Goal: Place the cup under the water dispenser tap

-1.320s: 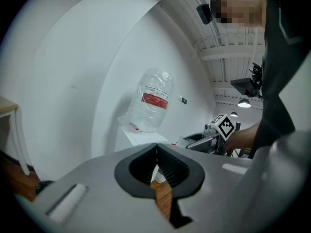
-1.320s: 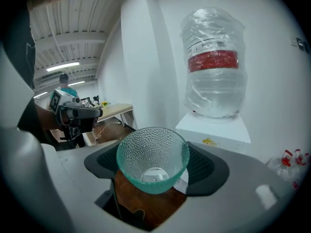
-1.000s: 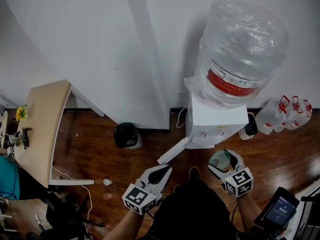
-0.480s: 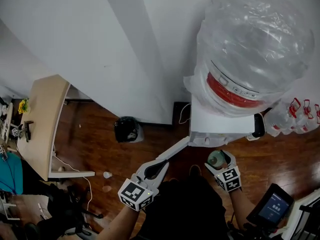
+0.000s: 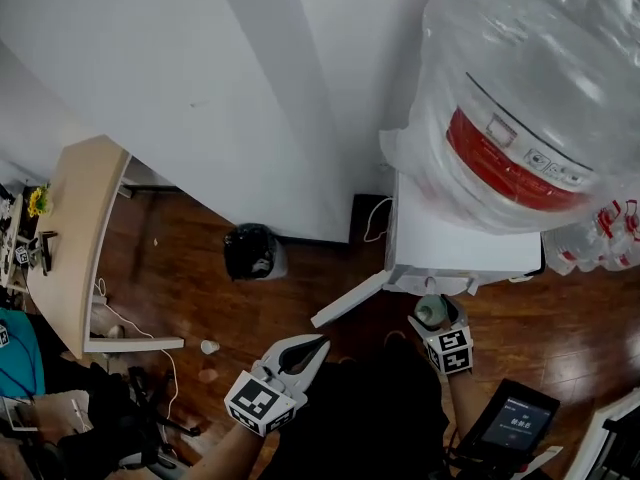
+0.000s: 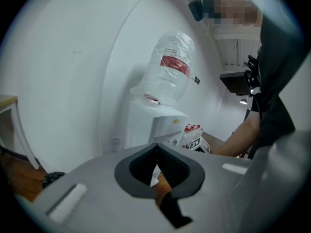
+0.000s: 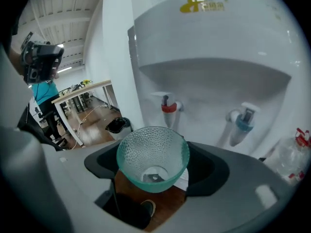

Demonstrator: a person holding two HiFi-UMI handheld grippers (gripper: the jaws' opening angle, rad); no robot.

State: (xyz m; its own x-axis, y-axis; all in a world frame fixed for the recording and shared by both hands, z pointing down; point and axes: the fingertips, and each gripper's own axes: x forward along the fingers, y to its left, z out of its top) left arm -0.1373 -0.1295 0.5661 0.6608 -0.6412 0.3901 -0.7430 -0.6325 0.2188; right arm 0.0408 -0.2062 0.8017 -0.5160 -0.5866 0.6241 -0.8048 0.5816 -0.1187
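Observation:
A green dimpled glass cup [image 7: 153, 159] sits upright between the jaws of my right gripper [image 7: 154, 166], which is shut on it. In the head view the cup [image 5: 431, 312] and right gripper [image 5: 434, 317] are just in front of the white water dispenser [image 5: 460, 250], below its front edge. The red tap [image 7: 168, 107] hangs above and just behind the cup; the blue tap [image 7: 244, 120] is to the right. A large clear bottle [image 5: 540, 88] tops the dispenser. My left gripper [image 5: 318, 346] is shut and empty, lower left of the dispenser.
A white flap [image 5: 345, 301] juts from the dispenser's lower left. A black bin [image 5: 250, 251] stands by the wall, a wooden table [image 5: 70, 238] at the left, and a small white cup [image 5: 209, 347] on the floor. Red-capped bottles [image 5: 600, 240] stand at the right, a screen device [image 5: 508, 423] below.
Both grippers have sunk lower. The right one has carried the cup closer in under the dispenser's front. The dispenser and bottle loom larger in the head view.

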